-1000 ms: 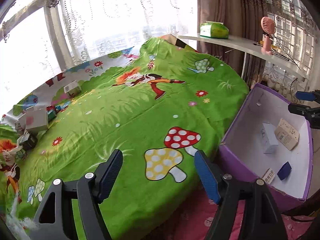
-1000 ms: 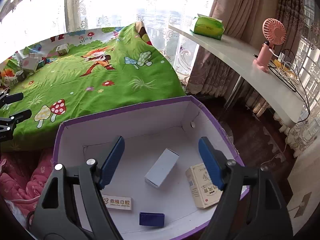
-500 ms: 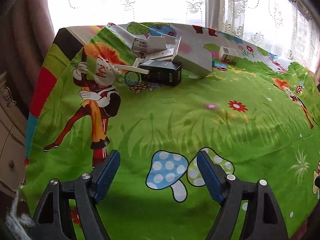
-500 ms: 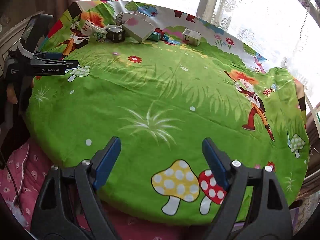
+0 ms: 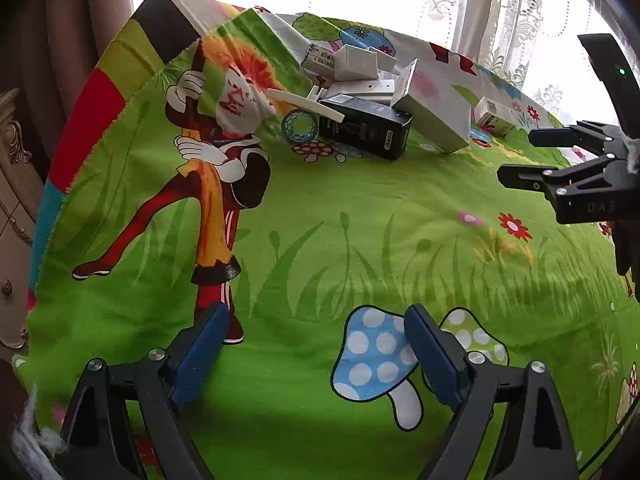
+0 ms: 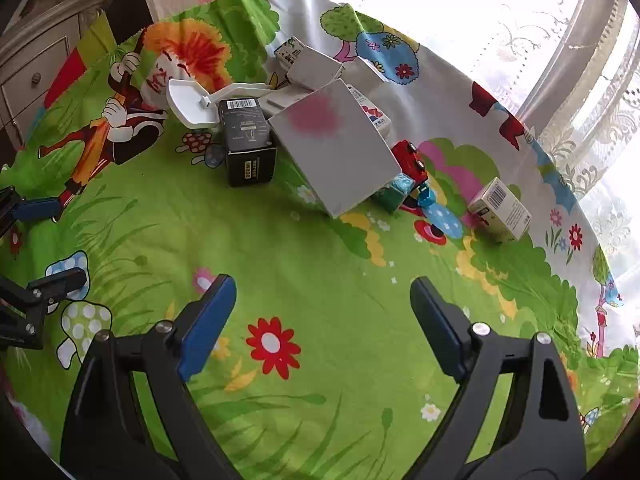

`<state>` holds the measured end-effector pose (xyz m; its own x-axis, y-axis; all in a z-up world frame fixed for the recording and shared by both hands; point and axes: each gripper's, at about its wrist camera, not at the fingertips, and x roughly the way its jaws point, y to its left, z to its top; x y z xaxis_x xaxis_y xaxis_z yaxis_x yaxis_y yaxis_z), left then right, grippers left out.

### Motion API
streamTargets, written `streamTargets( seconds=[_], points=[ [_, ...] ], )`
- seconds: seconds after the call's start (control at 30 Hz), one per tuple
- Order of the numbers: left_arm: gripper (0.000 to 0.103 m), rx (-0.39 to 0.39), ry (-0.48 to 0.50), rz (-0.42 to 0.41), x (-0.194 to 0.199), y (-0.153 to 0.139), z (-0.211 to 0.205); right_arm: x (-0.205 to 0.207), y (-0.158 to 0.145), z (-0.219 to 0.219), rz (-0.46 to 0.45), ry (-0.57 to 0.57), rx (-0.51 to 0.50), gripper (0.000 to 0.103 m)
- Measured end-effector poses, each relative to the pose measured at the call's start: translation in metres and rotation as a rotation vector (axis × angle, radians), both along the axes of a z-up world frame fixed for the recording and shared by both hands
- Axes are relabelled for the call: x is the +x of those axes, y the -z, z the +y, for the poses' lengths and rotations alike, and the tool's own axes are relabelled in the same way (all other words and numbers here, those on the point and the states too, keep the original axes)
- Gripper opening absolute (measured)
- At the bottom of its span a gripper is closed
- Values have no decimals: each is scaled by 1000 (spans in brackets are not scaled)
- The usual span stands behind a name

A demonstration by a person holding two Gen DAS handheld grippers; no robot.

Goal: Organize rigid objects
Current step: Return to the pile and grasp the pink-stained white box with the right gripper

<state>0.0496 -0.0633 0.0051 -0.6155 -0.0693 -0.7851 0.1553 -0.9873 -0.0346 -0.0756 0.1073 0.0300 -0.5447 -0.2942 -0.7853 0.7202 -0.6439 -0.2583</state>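
Looking along the left tool [image 5: 316,354], the left wrist view shows its blue pads spreading apart with only green printed bedsheet [image 5: 360,240] between them, nothing held. The things to tidy sit in a heap at upper centre of this frame: a black box [image 5: 366,124] lying on its side, a large grey box [image 5: 430,110] leaning on it to the right, small white boxes [image 5: 352,62] behind, a white plastic piece [image 5: 306,100] and a clear blue ring [image 5: 300,126] to the left, and one small carton [image 5: 496,114] apart at upper right. The right tool [image 5: 516,158] enters from the right edge, seen side-on. In the right wrist view, the right tool [image 6: 322,318] is likewise opening, with bare sheet between its pads; the heap fills the upper centre, nearer here. This view shows what the other hides: a red toy car [image 6: 410,158] and a teal cube [image 6: 396,192] tucked under the grey box's [image 6: 334,146] lower right edge, and the barcode top of the black box [image 6: 248,140]. The left view alone shows the blue ring clearly. The step in hand looks like reaching for the next piece. The lone carton [image 6: 500,210] at right centre seems the easiest pick for the right tool, since it touches nothing; lifting the leaning grey box first could tumble what rests against it. The left tool [image 6: 60,240] waits at the left edge.
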Motion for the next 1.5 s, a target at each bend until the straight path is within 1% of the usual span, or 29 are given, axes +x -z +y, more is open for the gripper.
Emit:
streamTargets(
  seconds=[0.13,0.17,0.27,0.37,0.43,0.47,0.5,0.53,0.63,0.7,0.73,0.8,0.87,0.93,0.97,1.0,1.1,1.17,1.23,1.27,1.33,1.4,1.47,1.5],
  points=[
    [95,0,11,-8,-1,1,1,-34,1,-30,40,-82,84,92],
    [97,-3,15,-13,-2,1,2,-41,2,-37,49,-100,95,92],
    [102,-12,31,-29,-4,2,4,-60,5,-53,57,-153,103,92],
    [103,-23,32,-36,-5,2,6,-75,11,-67,70,-206,117,92],
    [103,-23,34,-36,-6,2,6,-79,17,-70,49,-223,120,91],
    [103,-23,34,-36,-6,2,6,-77,18,-69,53,-234,116,86],
    [103,-23,34,-36,-6,2,7,-70,17,-63,77,-240,109,74],
    [103,-23,34,-36,-6,2,6,-63,15,-56,71,-233,101,72],
    [103,-24,33,-37,-6,2,6,-33,-3,-23,-44,-217,35,72],
    [103,-24,34,-37,-6,2,6,-7,-6,2,-226,-205,36,72],
    [103,-24,34,-37,-6,2,6,4,-5,15,-274,-187,42,72],
    [103,-23,34,-37,-6,2,6,25,1,41,-349,-156,67,73],
    [103,-24,33,-38,-6,2,6,38,10,65,-373,-104,87,73],
    [103,-23,30,-40,-7,2,6,46,18,87,-368,-50,79,73],
    [103,-22,25,-42,-7,2,6,46,20,96,-359,-16,55,73],
    [103,-22,19,-44,-7,2,6,44,22,106,-352,28,15,73],
    [103,-19,-4,-56,-10,2,6,44,25,126,-332,114,-95,73],
    [103,-13,-36,-74,-11,1,6,45,26,133,-324,137,-165,74],
    [103,-4,-93,-110,-15,1,7,47,32,137,-327,143,-212,81],
    [103,3,-119,-131,-18,0,8,50,35,137,-321,138,-226,82],
    [103,22,-149,-156,-28,-1,14,57,36,136,-280,116,-250,84],
    [103,49,-149,-155,-42,-3,24,59,38,134,-238,110,-247,84],
    [103,61,-151,-147,-64,-5,34,63,41,131,-185,96,-224,84],
    [103,67,-162,-137,-77,-7,37,65,43,130,-144,103,-196,77]
  ],
)
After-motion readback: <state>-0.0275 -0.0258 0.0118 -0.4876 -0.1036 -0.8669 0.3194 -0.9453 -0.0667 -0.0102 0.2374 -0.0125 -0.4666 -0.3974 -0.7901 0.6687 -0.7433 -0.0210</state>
